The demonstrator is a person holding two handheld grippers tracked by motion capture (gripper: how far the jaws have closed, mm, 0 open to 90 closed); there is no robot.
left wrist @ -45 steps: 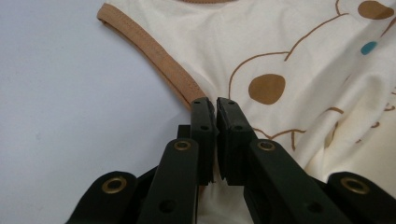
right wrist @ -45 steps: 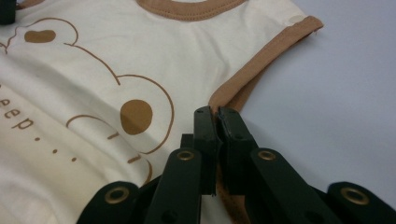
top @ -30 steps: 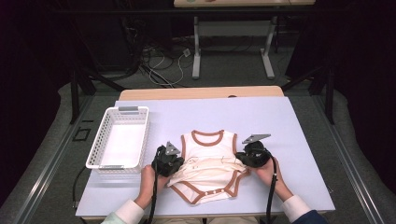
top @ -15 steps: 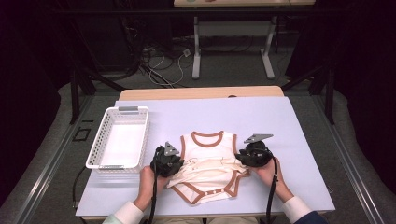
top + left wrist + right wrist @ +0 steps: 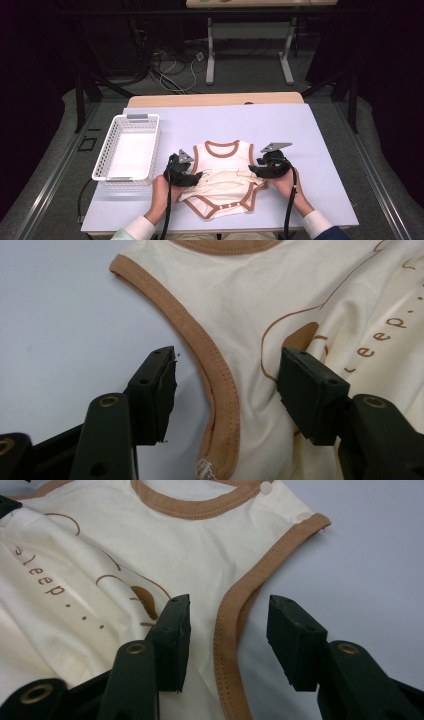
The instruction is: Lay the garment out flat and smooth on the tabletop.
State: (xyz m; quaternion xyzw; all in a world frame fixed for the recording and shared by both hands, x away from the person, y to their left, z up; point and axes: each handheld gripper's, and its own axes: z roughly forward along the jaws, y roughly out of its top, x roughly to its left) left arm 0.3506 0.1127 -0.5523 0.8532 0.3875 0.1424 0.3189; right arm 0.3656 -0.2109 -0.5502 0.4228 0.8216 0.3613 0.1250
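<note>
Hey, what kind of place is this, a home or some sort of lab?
Most likely a lab or recording studio, not a home: the table has a plain lavender cover, loose cables lie on the floor behind it, and dark curtains close off the sides.

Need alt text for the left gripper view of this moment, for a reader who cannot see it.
The left gripper hovers with its two black jaws open astride the brown-trimmed armhole edge of a cream baby bodysuit, gripping nothing; the jaws have just been opening. The bodysuit lies on a pale lilac table, with part of a brown line drawing and lettering at the picture's right.
</note>
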